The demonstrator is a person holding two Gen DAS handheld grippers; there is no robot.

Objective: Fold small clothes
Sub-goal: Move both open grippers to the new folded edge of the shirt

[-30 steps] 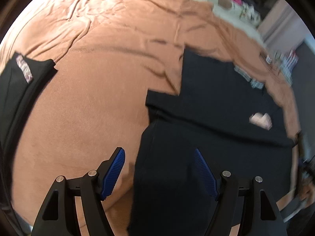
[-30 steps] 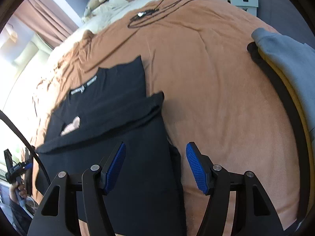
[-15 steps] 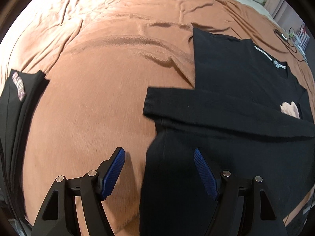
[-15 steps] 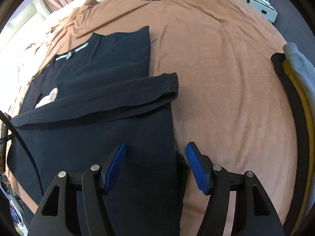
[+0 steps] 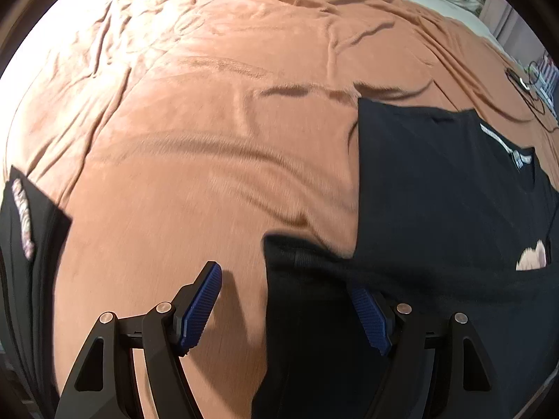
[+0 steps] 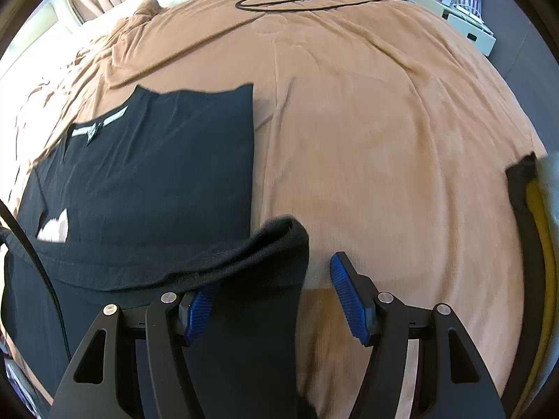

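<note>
On the brown blanket [image 6: 367,139] lies the black shirt [image 5: 436,181], sleeves folded across. Over the last second I've brought both grippers down over its side edges: left gripper [image 5: 290,309] and right gripper [image 6: 270,298] gape, each straddling an edge, nothing pinched yet. Next fold looks imminent.

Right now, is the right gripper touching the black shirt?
Cannot tell. In the right wrist view the right gripper straddles the black shirt edge, jaws open; contact isn't plain.
</note>
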